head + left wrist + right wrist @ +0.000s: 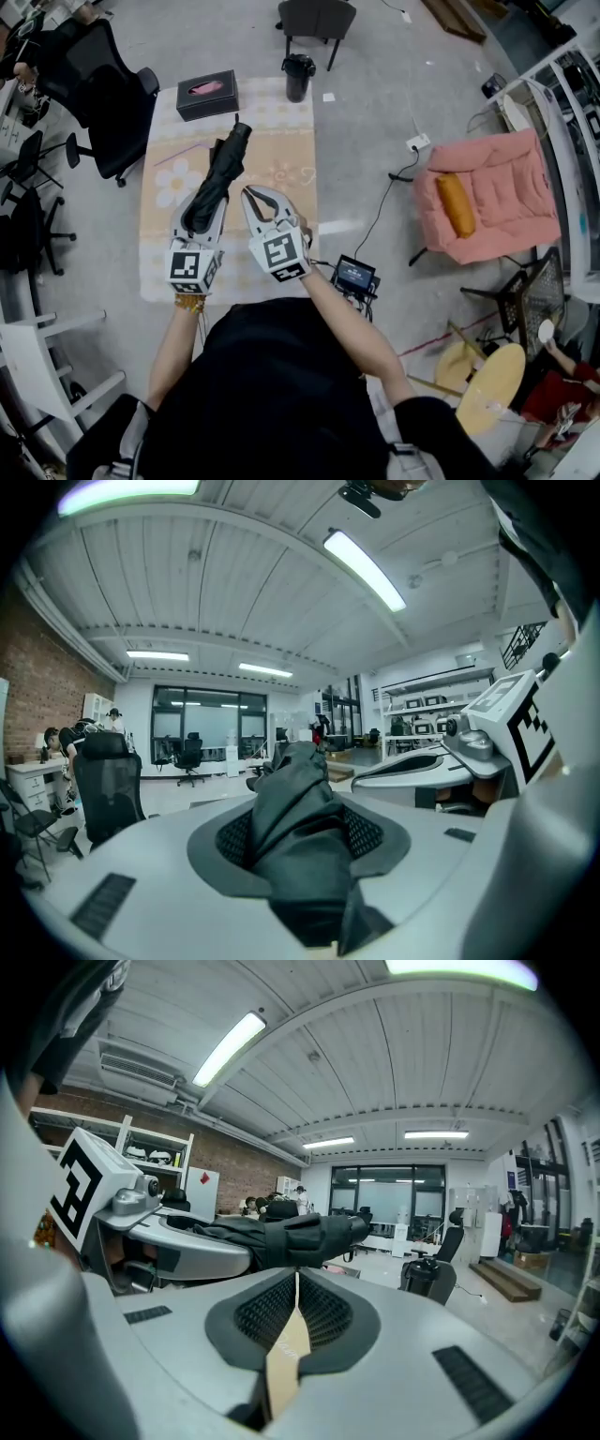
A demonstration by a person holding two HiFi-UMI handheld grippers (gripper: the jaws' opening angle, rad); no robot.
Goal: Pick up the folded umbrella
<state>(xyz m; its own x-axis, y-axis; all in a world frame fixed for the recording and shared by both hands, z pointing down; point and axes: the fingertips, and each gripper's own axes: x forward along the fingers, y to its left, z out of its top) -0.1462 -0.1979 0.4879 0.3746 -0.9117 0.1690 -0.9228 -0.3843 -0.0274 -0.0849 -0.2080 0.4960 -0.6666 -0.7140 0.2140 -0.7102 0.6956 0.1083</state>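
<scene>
The folded black umbrella [223, 167] hangs in the air over the patterned floor mat [281, 141], pointing away from me. My left gripper [202, 217] is shut on its near end. In the left gripper view the dark fabric of the umbrella [298, 808] fills the gap between the pads of the left gripper [300, 834]. My right gripper [255, 194] hovers just right of it, shut with nothing in it. In the right gripper view the right gripper [295, 1309] has its pads together, and the umbrella [286, 1236] lies across the view beyond them.
A black tissue box [207, 94] lies at the mat's far edge and a black bin [298, 77] stands beside it. Black office chairs [103, 103] stand left. A pink armchair [492, 202] stands right, and a small screen device [354, 275] with a cable lies near the mat's right corner.
</scene>
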